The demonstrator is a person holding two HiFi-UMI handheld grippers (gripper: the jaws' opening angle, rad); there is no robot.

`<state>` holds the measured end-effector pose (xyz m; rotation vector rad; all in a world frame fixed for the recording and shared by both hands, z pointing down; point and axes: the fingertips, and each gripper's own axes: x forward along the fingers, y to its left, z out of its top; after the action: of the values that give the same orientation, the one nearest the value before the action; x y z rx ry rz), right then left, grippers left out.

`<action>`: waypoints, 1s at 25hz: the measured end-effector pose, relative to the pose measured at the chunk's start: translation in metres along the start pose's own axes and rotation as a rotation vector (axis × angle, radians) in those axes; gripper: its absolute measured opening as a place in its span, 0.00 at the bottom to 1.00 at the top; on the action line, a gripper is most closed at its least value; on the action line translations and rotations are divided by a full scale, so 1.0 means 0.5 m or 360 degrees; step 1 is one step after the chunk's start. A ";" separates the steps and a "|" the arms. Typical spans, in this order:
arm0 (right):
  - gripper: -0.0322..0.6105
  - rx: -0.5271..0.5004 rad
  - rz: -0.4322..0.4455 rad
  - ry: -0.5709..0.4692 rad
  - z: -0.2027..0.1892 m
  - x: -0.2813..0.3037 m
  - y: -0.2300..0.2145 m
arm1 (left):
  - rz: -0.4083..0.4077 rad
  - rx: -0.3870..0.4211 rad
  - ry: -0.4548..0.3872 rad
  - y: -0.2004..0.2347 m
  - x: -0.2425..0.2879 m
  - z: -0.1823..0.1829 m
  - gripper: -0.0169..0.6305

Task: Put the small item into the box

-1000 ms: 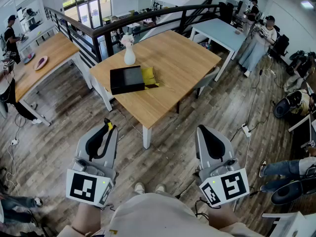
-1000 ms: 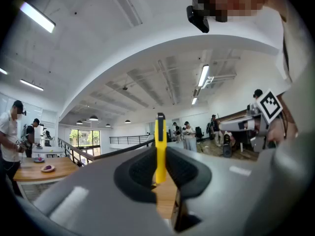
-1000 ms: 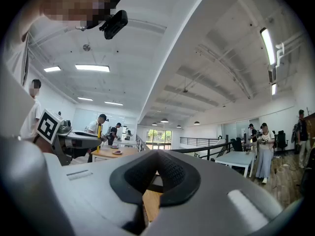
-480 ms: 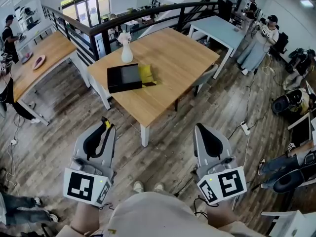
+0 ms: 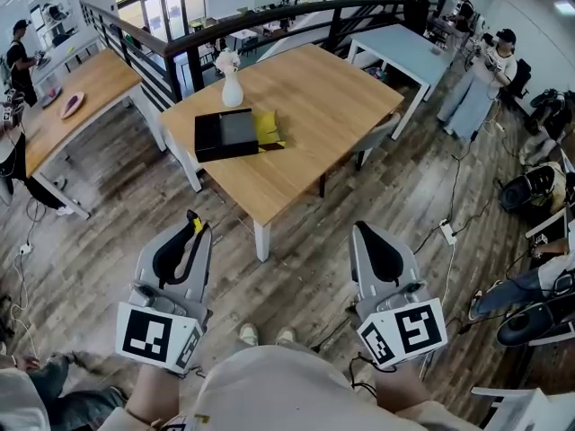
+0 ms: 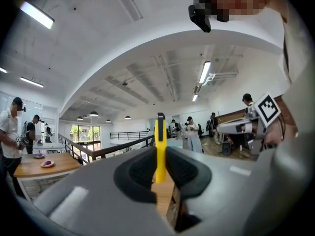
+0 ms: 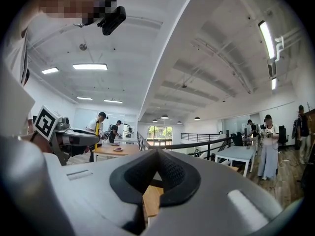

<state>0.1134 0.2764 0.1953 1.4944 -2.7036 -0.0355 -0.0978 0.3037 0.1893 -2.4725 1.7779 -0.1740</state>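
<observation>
Bench [image 5: 314,115] sits slightly higher in view; left tongs [image 5: 190,227] pinch the yellow item [image 6: 160,149], right tongs [image 5: 367,236] together, empty; that thin grip may slip before the box [image 5: 225,133].

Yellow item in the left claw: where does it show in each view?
Head view: lower left, the yellow item sticks out at the tip of the left claw.
Left gripper view: yellow item dead centre, upright, clamped between the jaws.
Right gripper view: far left, a thin sliver at that claw's tip.
Shared landmark: the black railing.
</observation>
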 end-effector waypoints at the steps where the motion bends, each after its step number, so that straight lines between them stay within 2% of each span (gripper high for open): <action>1: 0.05 0.0003 0.0004 0.0003 -0.003 0.000 -0.006 | 0.0002 0.0000 0.0005 -0.005 0.003 -0.001 0.10; 18: 0.05 0.0017 0.0085 -0.0003 -0.042 -0.022 -0.114 | 0.0061 0.0018 0.0005 -0.123 0.053 -0.005 0.10; 22: 0.05 0.0026 0.0100 0.0014 -0.060 -0.025 -0.124 | 0.0102 0.0106 0.0057 -0.143 0.057 -0.018 0.10; 25: 0.05 0.0034 0.0126 0.0036 -0.076 -0.022 -0.122 | 0.0098 0.0104 0.0037 -0.148 0.061 -0.022 0.10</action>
<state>0.1727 0.2533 0.2302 1.3830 -2.7509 0.0134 -0.0204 0.2980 0.2116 -2.3772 1.8245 -0.2536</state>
